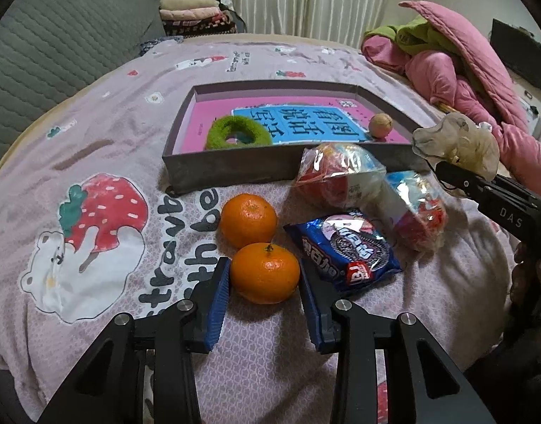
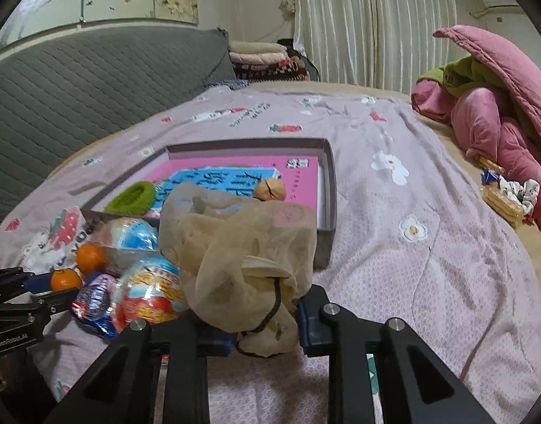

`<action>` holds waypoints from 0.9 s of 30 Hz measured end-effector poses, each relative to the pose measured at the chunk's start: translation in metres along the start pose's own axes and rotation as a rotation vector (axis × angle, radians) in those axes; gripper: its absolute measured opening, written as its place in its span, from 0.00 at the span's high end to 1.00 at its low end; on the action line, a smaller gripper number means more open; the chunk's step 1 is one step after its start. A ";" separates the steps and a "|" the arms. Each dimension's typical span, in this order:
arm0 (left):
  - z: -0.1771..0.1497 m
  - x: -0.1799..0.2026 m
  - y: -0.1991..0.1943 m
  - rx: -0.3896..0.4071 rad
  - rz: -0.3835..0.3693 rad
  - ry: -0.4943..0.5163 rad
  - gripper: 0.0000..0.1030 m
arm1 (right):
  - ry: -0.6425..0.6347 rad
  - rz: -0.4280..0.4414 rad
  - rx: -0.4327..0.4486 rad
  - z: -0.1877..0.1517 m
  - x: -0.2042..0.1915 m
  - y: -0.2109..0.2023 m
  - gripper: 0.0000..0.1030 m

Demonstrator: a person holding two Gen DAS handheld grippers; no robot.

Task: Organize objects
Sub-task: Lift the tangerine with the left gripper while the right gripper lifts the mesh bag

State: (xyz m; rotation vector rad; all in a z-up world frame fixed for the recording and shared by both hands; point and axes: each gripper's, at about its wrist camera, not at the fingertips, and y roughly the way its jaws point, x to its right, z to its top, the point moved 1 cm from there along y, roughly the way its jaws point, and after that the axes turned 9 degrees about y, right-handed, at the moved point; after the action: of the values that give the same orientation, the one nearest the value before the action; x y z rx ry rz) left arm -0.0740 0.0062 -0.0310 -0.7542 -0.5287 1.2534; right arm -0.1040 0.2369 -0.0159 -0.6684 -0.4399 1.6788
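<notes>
My left gripper (image 1: 265, 275) is shut on the near orange (image 1: 265, 272), with a blue pad against each side of it on the bedspread. A second orange (image 1: 247, 221) lies just behind. My right gripper (image 2: 263, 321) is shut on a beige mesh bag (image 2: 242, 247), held above the bed; from the left wrist the beige mesh bag (image 1: 454, 141) hangs at the right. An Oreo pack (image 1: 344, 251) and two wrapped snacks (image 1: 337, 173) lie between the grippers. Behind stands an open box (image 1: 235, 169) holding a book, a green scrunchie (image 1: 238, 136) and a walnut (image 1: 380, 125).
A pink quilt pile (image 1: 464, 81) fills the far right of the bed. Biscuits and a white scrunchie (image 2: 503, 198) lie beside it. A grey padded headboard (image 1: 58, 53) runs along the left, with folded blankets (image 2: 263, 58) at its far end.
</notes>
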 end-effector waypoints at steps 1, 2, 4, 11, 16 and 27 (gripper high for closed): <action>0.001 0.000 -0.002 0.004 0.000 0.000 0.62 | 0.001 0.004 0.007 0.000 0.000 -0.002 0.75; 0.001 0.000 -0.004 0.008 -0.001 0.000 0.62 | 0.003 0.012 0.014 0.001 -0.001 -0.004 0.75; 0.002 0.001 -0.009 0.019 0.000 0.001 0.62 | 0.006 0.021 0.026 0.002 -0.002 -0.008 0.75; 0.004 0.001 -0.021 0.060 0.006 -0.016 0.62 | 0.032 0.057 0.054 0.007 0.000 -0.016 0.75; 0.009 0.002 -0.027 0.086 0.013 -0.016 0.62 | 0.037 0.075 0.080 0.009 -0.002 -0.022 0.75; 0.012 0.008 -0.034 0.101 0.014 -0.008 0.62 | -0.022 0.107 0.090 0.011 -0.017 -0.025 0.75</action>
State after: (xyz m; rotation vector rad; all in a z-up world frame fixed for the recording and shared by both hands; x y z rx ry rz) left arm -0.0584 0.0115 0.0020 -0.6687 -0.4640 1.2871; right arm -0.0899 0.2264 0.0115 -0.6168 -0.3473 1.7974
